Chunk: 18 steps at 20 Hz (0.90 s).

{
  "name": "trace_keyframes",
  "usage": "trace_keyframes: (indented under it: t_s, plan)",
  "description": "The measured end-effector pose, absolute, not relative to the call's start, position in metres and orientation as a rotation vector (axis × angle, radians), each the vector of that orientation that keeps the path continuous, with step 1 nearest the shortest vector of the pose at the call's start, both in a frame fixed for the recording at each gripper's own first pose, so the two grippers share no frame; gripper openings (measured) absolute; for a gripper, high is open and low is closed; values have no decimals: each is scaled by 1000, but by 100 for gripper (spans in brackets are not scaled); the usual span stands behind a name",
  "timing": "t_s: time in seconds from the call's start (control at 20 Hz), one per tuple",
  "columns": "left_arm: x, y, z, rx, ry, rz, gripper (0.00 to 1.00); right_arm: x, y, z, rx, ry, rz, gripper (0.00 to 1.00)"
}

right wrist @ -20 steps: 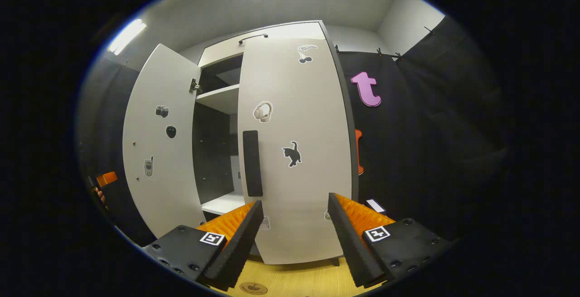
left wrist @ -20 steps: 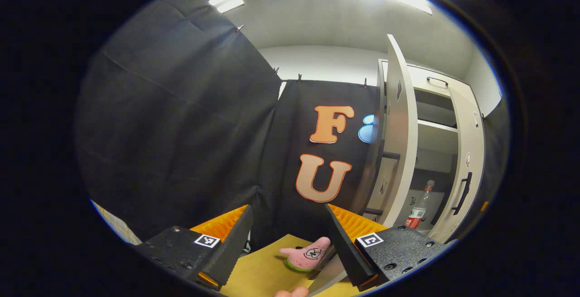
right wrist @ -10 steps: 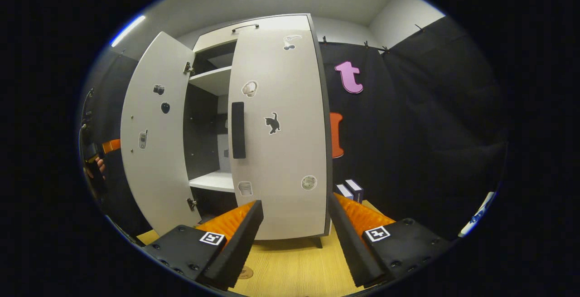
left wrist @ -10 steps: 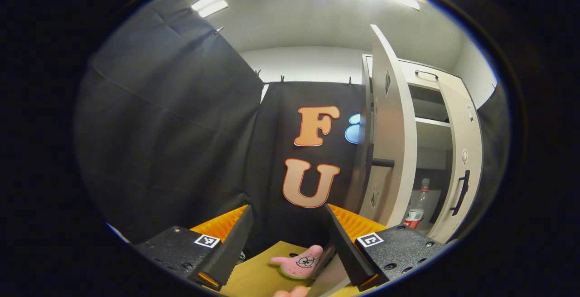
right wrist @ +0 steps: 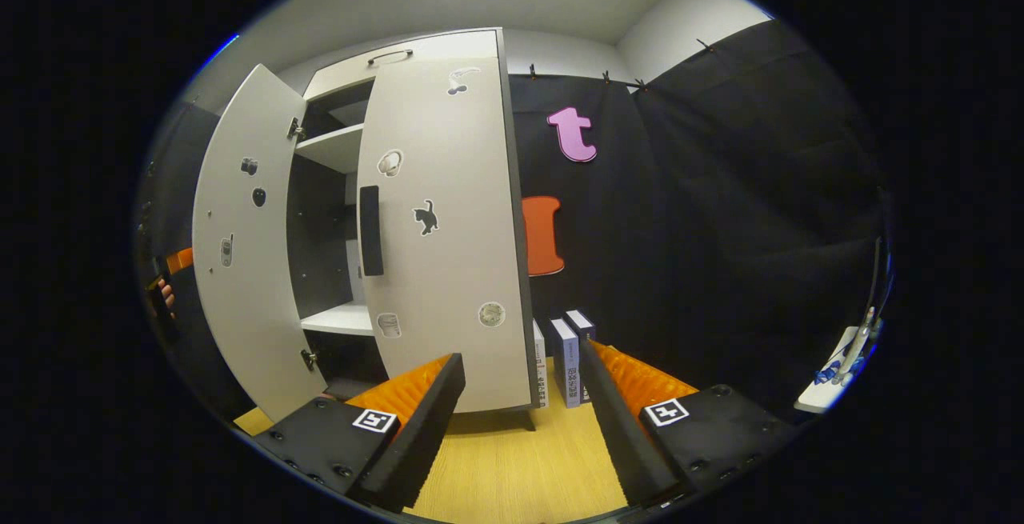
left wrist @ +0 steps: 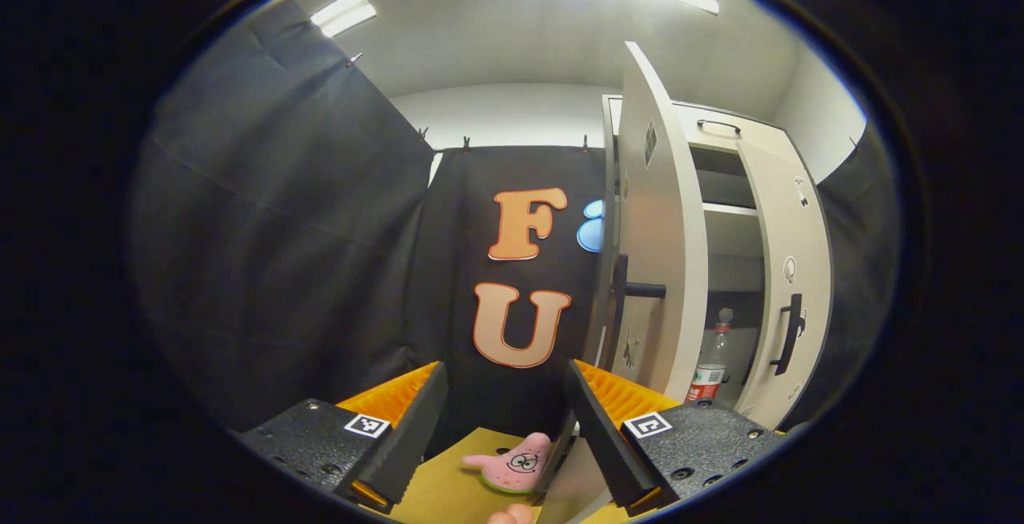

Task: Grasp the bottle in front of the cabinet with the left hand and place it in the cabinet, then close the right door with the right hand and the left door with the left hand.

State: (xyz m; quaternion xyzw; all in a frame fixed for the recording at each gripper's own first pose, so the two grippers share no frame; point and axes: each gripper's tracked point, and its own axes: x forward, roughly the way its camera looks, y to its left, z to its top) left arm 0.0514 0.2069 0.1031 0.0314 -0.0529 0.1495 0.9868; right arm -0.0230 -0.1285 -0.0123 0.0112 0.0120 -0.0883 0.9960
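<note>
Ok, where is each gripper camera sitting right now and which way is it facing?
Left gripper view: rides the left gripper, low over the table, off the cabinet's left, facing the open left door; the bottle stands inside; a fingertip shows at the bottom edge.
Right gripper view: rides the right gripper, facing the right door front-on; a hand shows far left.
Shared: the cabinet, both doors, the wooden table.
</note>
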Motion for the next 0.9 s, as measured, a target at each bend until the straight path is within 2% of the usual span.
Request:
trace_keyframes:
  t_s: [0.05, 0.4, 0.45, 0.55, 0.65, 0.9]
  plan:
    - [52, 198, 101, 59, -101, 275, 87, -23, -129, -12, 24, 25, -177, 96]
    - [71, 121, 91, 74, -87, 133, 87, -32, -134, -11, 22, 26, -179, 96]
    - [77, 110, 87, 67, -80, 106, 91, -36, -136, -11, 20, 28, -185, 96]
    - [92, 88, 81, 39, -66, 53, 87, -39, -140, -10, 22, 27, -200, 96]
    - [101, 70, 77, -1, -67, 18, 96, -44, -144, -9, 23, 25, -218, 96]
    - [124, 35, 70, -26, -58, -56, 94, -60, -154, -7, 21, 23, -259, 96]
